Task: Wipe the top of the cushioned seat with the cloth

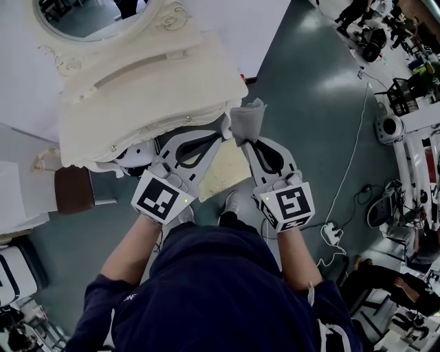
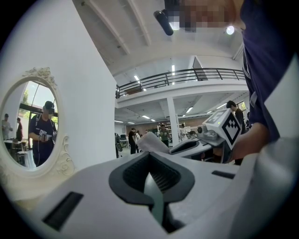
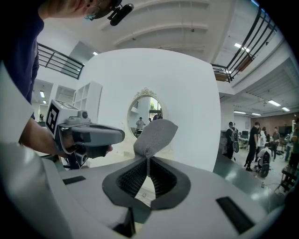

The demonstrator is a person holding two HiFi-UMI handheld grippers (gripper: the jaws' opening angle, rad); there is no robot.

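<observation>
1. You held the right gripper [image 1: 243,141] with its fingers closed on the cloth [image 1: 247,119]. The grey fabric was pinched at the tips and fanned out beyond them.
2. In the right gripper view, the right gripper [image 3: 147,161] had its pads pressed on a narrow fold of the cloth [image 3: 154,134]. The rest of the cloth stood up loose above the jaws, touching nothing else.
3. Your left gripper [image 1: 223,127] had its fingers closed together with nothing between them. In the left gripper view, the tips of the left gripper [image 2: 149,156] met, and only a sliver of floor showed through the gap lower down.
4. The two grippers sat side by side, their tips close together and the cloth just beside the left tips. The left gripper view showed the cloth [image 2: 152,141] just past its own jaws.
5. The seat [image 1: 223,172] lay below and between the two grippers. It was a cream cushioned top, with its far edge tucked under the vanity [image 1: 137,89].
6. The cloth was held up near the vanity's front corner and was not lying on the seat.
7. The vanity's oval mirror [image 1: 89,17] stood against the white wall, and the dark green floor [image 1: 309,103] stretched out to your right.
</observation>
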